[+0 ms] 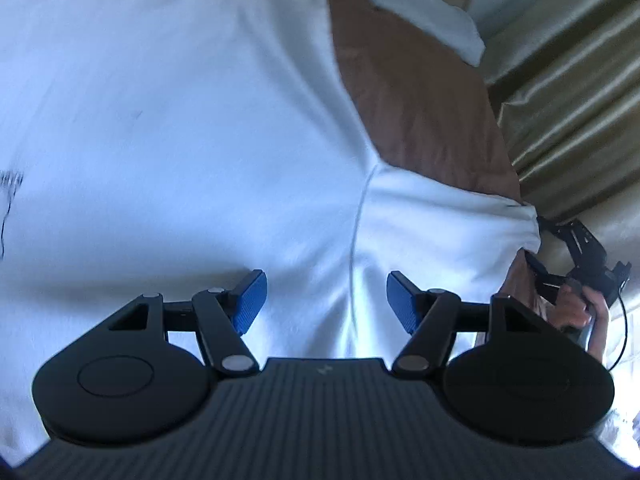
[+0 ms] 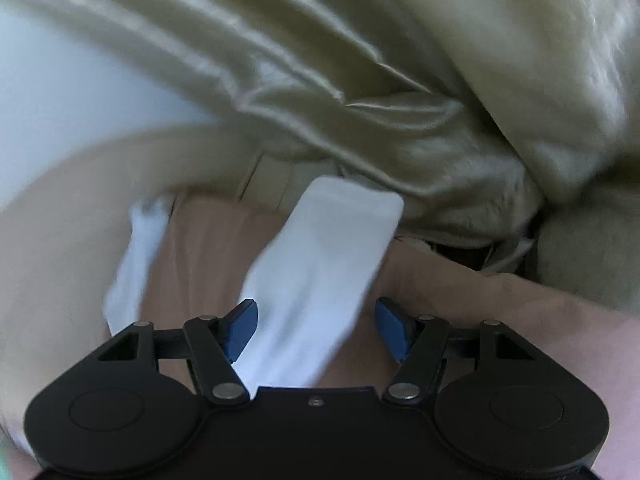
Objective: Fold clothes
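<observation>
Left wrist view: left gripper [image 1: 326, 300] hangs over a white T-shirt [image 1: 180, 140], blue pads [image 1: 252, 300] spread wide apart, nothing between them. Shirt lies spread on a brown surface [image 1: 420, 100], filling most of the frame. A seam [image 1: 358, 220] runs down the cloth just ahead of the gap between the pads. Faint dark print [image 1: 10, 200] at the far left edge. A sleeve [image 1: 460, 216] reaches out to the right, its end bunched where the right gripper [image 1: 540, 236] meets it; a hand [image 1: 580, 308] holds that tool. Whether that cloth is pinched there I cannot tell from this side. Olive satin curtain [image 1: 580, 100] hangs at the right. Picture is blurred.

Right wrist view: right gripper [image 2: 316, 328] stands with blue pads [image 2: 240, 332] apart. A strip of white cloth [image 2: 320, 280] runs forward through the gap between them, its far end squared off, lying on the brown surface [image 2: 200, 248]. Cloth touches the left pad; the right pad is clear of it. A second white piece [image 2: 136, 256] lies to the left. Curtain [image 2: 360, 60] folds crowd the far side.
</observation>
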A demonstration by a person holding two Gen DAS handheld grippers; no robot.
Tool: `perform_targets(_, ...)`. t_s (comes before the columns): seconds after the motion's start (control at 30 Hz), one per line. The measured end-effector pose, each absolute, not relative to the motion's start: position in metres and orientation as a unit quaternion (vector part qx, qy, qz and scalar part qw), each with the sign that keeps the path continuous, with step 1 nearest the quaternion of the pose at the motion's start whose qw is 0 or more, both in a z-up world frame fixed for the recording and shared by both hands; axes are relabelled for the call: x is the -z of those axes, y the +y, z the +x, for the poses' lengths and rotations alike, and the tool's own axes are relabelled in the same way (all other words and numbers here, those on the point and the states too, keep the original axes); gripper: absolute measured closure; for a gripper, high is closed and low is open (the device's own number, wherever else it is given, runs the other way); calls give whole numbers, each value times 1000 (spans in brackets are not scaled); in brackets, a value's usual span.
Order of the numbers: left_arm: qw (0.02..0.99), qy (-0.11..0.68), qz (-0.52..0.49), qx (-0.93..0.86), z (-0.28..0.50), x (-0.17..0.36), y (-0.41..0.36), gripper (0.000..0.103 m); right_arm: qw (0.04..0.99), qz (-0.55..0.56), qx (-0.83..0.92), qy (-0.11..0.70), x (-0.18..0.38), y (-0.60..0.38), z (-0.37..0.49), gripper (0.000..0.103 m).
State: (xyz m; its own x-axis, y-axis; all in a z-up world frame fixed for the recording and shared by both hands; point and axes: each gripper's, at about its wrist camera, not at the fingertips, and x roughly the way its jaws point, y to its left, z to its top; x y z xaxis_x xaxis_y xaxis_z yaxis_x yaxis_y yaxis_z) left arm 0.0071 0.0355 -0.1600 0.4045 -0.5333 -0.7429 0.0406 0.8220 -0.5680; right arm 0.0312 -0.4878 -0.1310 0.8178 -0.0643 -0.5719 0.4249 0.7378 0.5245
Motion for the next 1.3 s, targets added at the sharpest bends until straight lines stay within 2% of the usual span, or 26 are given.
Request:
perform_targets(0.03, 802, 516, -244, 178, 6, 162, 38, 37, 901, 319, 143, 256, 123, -488, 33, 98)
perform_targets(0.1, 802, 515, -245, 177, 5, 161, 39, 37, 917, 286, 155, 231, 107, -488, 36, 95)
perform_targets(0.17, 806, 511, -237, 182, 3, 157, 38, 37, 931, 252, 167, 204, 90, -487, 39, 100)
perform_targets(0.27, 809, 511, -202, 208, -1, 156, 29, 36, 948, 200, 184, 164, 66, -487, 44, 101)
perform_targets(0.4, 804, 525, -141, 241, -9, 160, 8, 32, 912, 293, 166, 236, 84, -523, 46, 99)
perform_targets(0.43, 806, 523, -130, 244, -11, 159, 5, 32, 901, 314, 168, 248, 90, -528, 42, 94)
perform_targets(0.5, 808, 524, -116, 244, -12, 156, 0, 31, 887, 345, 151, 268, 101, -526, 31, 91)
perform_targets(0.57, 808, 524, -109, 244, -11, 153, -3, 31, 876, 370, 121, 286, 112, -517, 23, 68)
perform_targets(0.67, 823, 508, -108, 229, -9, 145, -6, 31, 863, 390, 71, 312, 125, -497, 23, 53)
perform_targets(0.77, 838, 496, -118, 194, -5, 136, -2, 31, 857, 388, 42, 337, 135, -477, 38, 53)
perform_targets(0.93, 857, 481, -106, 152, -5, 128, 16, 31, 863, 330, 97, 370, 146, -465, 74, 52)
perform_targets(1.0, 861, 478, -95, 143, -5, 127, 21, 31, 852, 352, 100, 374, 157, -471, 83, 51)
perform_targets(1.07, 864, 476, -92, 139, -5, 128, 23, 31, 840, 378, 101, 377, 168, -477, 91, 43)
perform_targets(1.1, 865, 475, -91, 135, -6, 128, 23, 31, 833, 390, 101, 379, 174, -480, 95, 44)
perform_targets(1.13, 865, 476, -89, 132, -6, 128, 24, 31, 838, 387, 96, 372, 171, -477, 97, 68)
perform_targets(1.17, 865, 477, -87, 130, -5, 129, 25, 31, 846, 379, 89, 364, 166, -473, 98, 97)
perform_targets(1.3, 879, 457, -65, 116, -12, 121, 34, 31, 902, 319, 72, 282, 120, -443, 86, 98)
